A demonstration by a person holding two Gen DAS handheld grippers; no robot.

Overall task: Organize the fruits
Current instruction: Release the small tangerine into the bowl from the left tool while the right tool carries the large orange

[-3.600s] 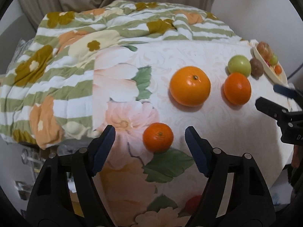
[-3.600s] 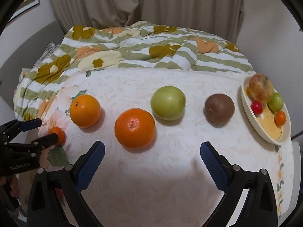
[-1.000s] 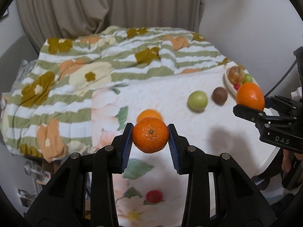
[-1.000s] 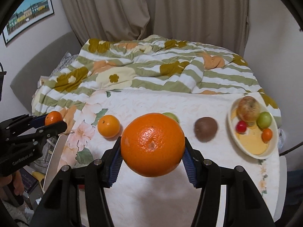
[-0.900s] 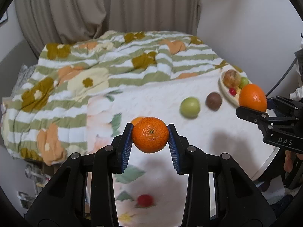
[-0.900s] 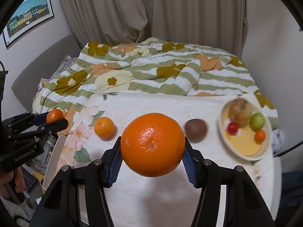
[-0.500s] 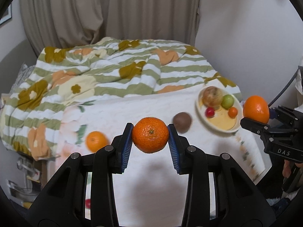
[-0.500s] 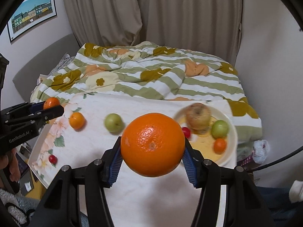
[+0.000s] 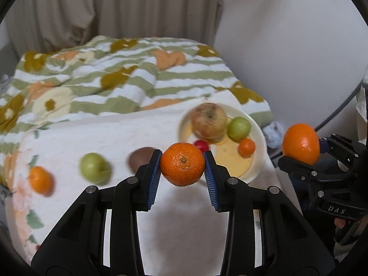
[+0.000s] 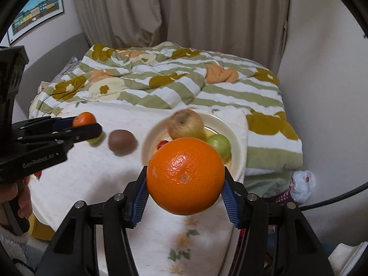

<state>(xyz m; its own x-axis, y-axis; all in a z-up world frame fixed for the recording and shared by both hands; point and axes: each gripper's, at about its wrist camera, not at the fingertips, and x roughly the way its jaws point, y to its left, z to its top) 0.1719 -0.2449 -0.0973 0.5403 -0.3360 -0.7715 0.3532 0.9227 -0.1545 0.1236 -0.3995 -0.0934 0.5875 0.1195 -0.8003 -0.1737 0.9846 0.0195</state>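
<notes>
Left wrist view: an orange point(image 9: 40, 179) and green apple point(image 9: 94, 167) on the cloth (hidden in the right view) — left gripper point(image 9: 182, 168) clamps a mandarin point(image 9: 182, 167); right gripper point(image 10: 185, 189) clamps the big orange point(image 10: 185, 175) — above the plate point(image 10: 238, 145).

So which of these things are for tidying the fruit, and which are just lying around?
For the job:
- mandarin in the left gripper
- big orange in the right gripper
- plate with fruit in it
- green apple, kiwi and small orange on the table

Just lying about:
- striped quilt
- curtains
- framed picture
</notes>
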